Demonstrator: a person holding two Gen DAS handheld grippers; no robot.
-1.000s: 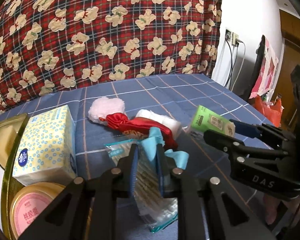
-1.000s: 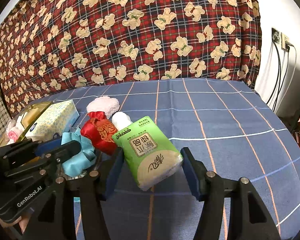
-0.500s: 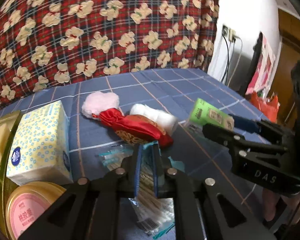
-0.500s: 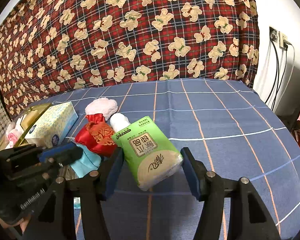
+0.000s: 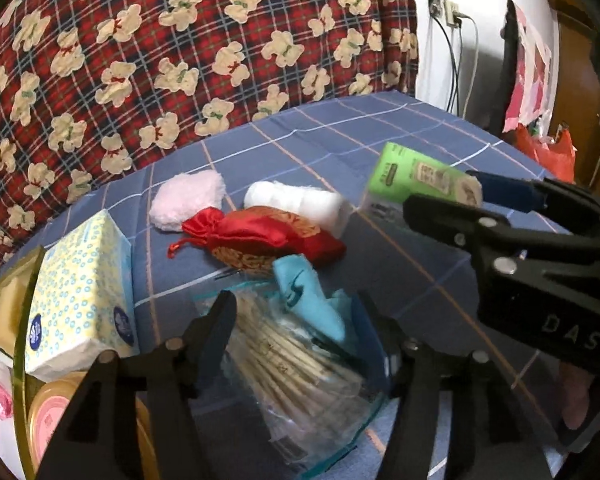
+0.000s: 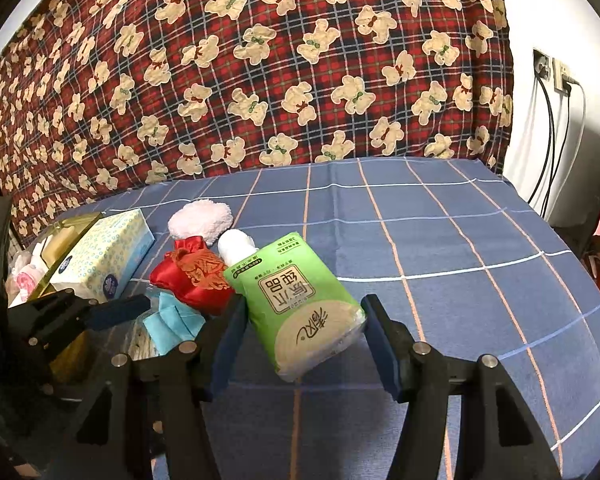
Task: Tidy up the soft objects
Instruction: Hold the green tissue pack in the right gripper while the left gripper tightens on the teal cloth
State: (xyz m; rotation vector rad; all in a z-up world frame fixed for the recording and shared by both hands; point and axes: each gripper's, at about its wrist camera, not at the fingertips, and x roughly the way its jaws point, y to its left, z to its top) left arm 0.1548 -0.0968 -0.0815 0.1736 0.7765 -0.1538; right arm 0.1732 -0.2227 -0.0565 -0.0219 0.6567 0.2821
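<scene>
Step in hand looks like placing: right hand-held gripper (image 6: 302,338) clamps green tissue pack (image 6: 300,300) just right of red pouch (image 6: 192,276); left hand-held gripper (image 5: 296,320), wide open and empty, straddles swab bag (image 5: 296,364); next, probably set pack down.

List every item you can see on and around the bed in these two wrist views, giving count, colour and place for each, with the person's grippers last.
green tissue pack: 1, green, between right gripper's fingers
red pouch: 1, red and gold, mid-bed
pink puff: 1, pale pink, behind pouch
white roll: 1, white, right of puff
blue cloth: 1, light blue, on swab bag
cotton swab bag: 1, clear, between left gripper's fingers
tissue box: 1, yellow-blue, left
gold tray: 1, gold, far left
left gripper: 1, black, open
right gripper: 1, black, around the pack
</scene>
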